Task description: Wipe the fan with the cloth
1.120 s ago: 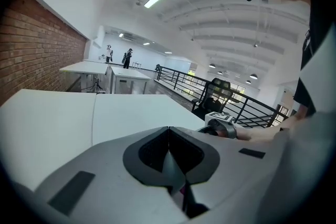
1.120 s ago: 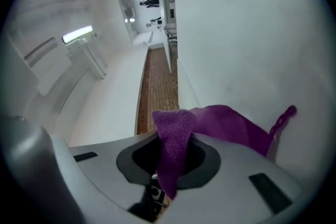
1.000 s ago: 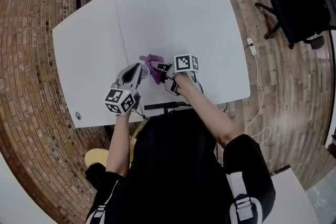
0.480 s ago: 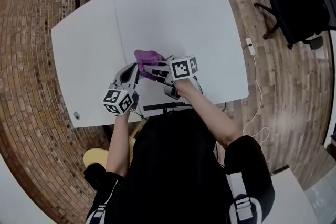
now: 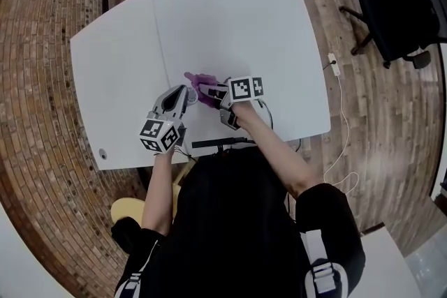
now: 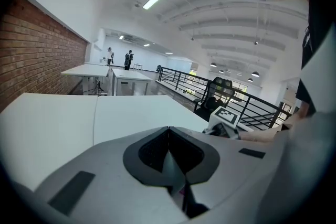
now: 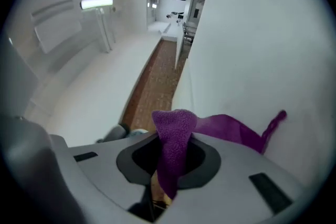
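A purple cloth (image 5: 199, 82) hangs from my right gripper (image 5: 210, 91), which is shut on it over the near part of the white table (image 5: 230, 17). In the right gripper view the cloth (image 7: 173, 136) bulges up between the jaws of the right gripper (image 7: 170, 153) and a tail trails off to the right. My left gripper (image 5: 186, 93) sits just left of the cloth with its jaws shut. A small pale round thing at its tip may be the fan; I cannot make it out. The left gripper (image 6: 168, 130) looks across the table, and the right gripper's marker cube (image 6: 227, 117) shows beside it.
A black office chair (image 5: 398, 10) stands on the wooden floor at the far right. A white power strip (image 5: 335, 63) with a cable hangs by the table's right edge. The person's body fills the bottom of the head view. More white tables (image 6: 113, 73) stand far off.
Half a second ago the cloth was bunched up higher and wider beside the left gripper; now it lies lower and smaller, much as a second ago. The left gripper has stayed put.
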The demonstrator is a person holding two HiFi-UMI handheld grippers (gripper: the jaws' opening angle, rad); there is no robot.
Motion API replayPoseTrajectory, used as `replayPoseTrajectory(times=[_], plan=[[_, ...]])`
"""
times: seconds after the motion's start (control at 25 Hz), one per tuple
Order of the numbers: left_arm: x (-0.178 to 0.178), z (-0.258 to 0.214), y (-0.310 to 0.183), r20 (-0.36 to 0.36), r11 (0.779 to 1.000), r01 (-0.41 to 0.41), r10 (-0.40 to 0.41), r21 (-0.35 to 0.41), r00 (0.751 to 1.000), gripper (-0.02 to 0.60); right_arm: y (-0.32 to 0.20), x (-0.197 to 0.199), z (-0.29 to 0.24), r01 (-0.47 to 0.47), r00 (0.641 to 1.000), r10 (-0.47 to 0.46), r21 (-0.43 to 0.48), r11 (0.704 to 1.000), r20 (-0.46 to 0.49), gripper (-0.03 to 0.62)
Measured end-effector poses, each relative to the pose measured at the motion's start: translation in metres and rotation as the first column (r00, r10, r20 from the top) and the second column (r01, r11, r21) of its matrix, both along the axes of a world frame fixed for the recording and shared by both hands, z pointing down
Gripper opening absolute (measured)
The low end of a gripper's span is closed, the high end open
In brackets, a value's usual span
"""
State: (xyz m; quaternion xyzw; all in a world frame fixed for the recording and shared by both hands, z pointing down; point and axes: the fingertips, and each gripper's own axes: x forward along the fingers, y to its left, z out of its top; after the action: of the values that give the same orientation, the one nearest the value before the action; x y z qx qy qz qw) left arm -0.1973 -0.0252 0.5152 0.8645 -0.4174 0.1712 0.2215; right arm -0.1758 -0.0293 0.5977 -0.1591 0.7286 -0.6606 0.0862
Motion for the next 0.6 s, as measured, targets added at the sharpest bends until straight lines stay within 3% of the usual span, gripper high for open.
replayPoseTrajectory(times=[0.12,0.24,0.28,0.32,0.4,0.44,0.48,0.56,0.6], plan=[[0.001,0.001,0.001,0.008,1.000,0.003,-0.003,-0.001,1.000,0.006,0.006,-0.001,0.050,0.033,0.984,-0.036,-0.021,0.999,-0.176,0.057],[0.003,0.002,0.001,0.026,1.000,0.009,-0.009,0.003,1.000,0.006,0.015,0.005,0.088,0.187,0.891,-0.166,0.009,0.982,-0.423,0.054],[0.005,0.003,0.001,0.028,1.000,0.009,-0.010,0.005,1.000,0.006,0.013,0.009,0.088,0.254,0.833,-0.198,0.038,0.966,-0.516,0.054],[0.006,0.003,0.000,0.028,1.000,0.010,-0.010,0.005,1.000,0.006,0.004,0.017,0.083,0.328,0.742,-0.197,0.090,0.940,-0.641,0.055],[0.007,0.003,0.000,0.028,1.000,0.011,-0.011,0.005,1.000,0.006,-0.024,0.033,0.065,0.461,0.522,-0.069,0.213,0.862,-0.850,0.055],[0.007,0.004,0.000,0.030,1.000,0.011,-0.011,0.006,0.999,0.006,-0.039,0.035,0.054,0.488,0.479,-0.005,0.261,0.833,-0.878,0.055],[0.007,0.003,0.000,0.032,1.000,0.011,-0.012,0.007,0.999,0.006,-0.049,0.029,0.045,0.472,0.520,0.010,0.296,0.831,-0.854,0.055],[0.006,0.003,0.000,0.034,1.000,0.016,-0.016,0.008,0.999,0.006,-0.055,0.006,0.040,0.383,0.690,-0.070,0.281,0.880,-0.720,0.055],[0.006,0.003,0.000,0.034,1.000,0.020,-0.020,0.008,0.999,0.006,-0.050,-0.004,0.047,0.357,0.744,-0.130,0.225,0.907,-0.655,0.055]])
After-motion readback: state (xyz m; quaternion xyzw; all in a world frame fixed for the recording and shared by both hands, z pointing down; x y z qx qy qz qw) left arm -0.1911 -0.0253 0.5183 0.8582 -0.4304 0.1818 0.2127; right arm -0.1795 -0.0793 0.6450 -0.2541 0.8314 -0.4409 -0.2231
